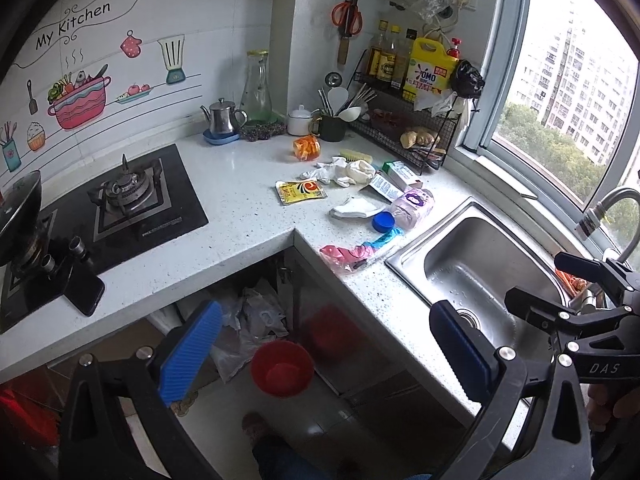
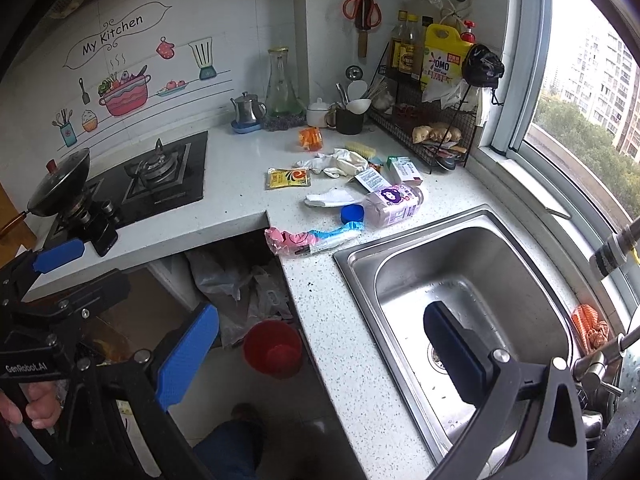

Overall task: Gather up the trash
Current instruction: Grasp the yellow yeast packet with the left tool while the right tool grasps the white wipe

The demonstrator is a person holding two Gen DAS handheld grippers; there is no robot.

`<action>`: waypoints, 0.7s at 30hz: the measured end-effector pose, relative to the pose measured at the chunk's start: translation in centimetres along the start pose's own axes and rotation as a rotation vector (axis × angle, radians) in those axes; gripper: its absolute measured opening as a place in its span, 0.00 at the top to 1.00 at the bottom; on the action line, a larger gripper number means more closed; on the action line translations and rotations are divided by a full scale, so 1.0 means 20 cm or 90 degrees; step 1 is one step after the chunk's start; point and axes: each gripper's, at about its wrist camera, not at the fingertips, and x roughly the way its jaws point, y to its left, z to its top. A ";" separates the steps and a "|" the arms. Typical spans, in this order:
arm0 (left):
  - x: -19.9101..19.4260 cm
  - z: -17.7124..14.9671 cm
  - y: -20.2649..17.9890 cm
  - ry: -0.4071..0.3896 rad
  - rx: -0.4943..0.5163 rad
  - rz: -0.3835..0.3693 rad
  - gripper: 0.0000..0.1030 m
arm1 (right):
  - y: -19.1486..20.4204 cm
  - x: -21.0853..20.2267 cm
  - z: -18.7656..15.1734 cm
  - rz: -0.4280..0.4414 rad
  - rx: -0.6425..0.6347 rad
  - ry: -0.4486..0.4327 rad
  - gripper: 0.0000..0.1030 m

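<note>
1. At the far left of the frame, we see the stove (image 1: pixel 132 196) on the tabletop (image 1: pixel 240 236), away from the litter.
2. Toward the centre, our trash lies scattered: a yellow sachet (image 1: pixel 301 191), crumpled white tissue (image 1: pixel 342 172), a pink-and-blue wrapper (image 1: pixel 352 254) at the tabletop edge, and a clear bottle (image 1: pixel 412 206) with its blue cap (image 1: pixel 383 222) beside it.
3. Lower centre, a red bin (image 1: pixel 282 368) stands on the floor under the tabletop.
4. We judge collecting has not begun; next, we would reach for the nearest piece, likely the wrapper.
5. Our left gripper (image 1: pixel 328 360) hangs over the bin, jaws wide, holding nothing.
6. At right, our right gripper (image 2: pixel 324 356) hovers by the sink (image 2: pixel 460 280), jaws wide and empty.
</note>
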 end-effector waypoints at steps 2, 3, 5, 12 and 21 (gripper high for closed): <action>0.09 0.08 0.08 0.010 0.014 -0.002 0.00 | 0.02 0.10 0.07 -0.002 0.005 0.008 0.01; 0.14 0.13 0.13 0.013 0.024 -0.002 0.00 | 0.03 0.14 0.11 -0.002 0.010 0.013 0.01; 0.24 0.24 0.23 0.016 0.046 -0.006 0.00 | 0.06 0.27 0.20 -0.002 0.021 0.021 0.01; 0.69 0.68 0.57 0.070 0.129 -0.051 0.00 | 0.18 0.67 0.57 -0.021 0.072 0.059 0.01; 1.29 1.04 0.65 0.182 0.266 -0.151 0.00 | 0.11 1.10 0.79 -0.103 0.177 0.134 0.01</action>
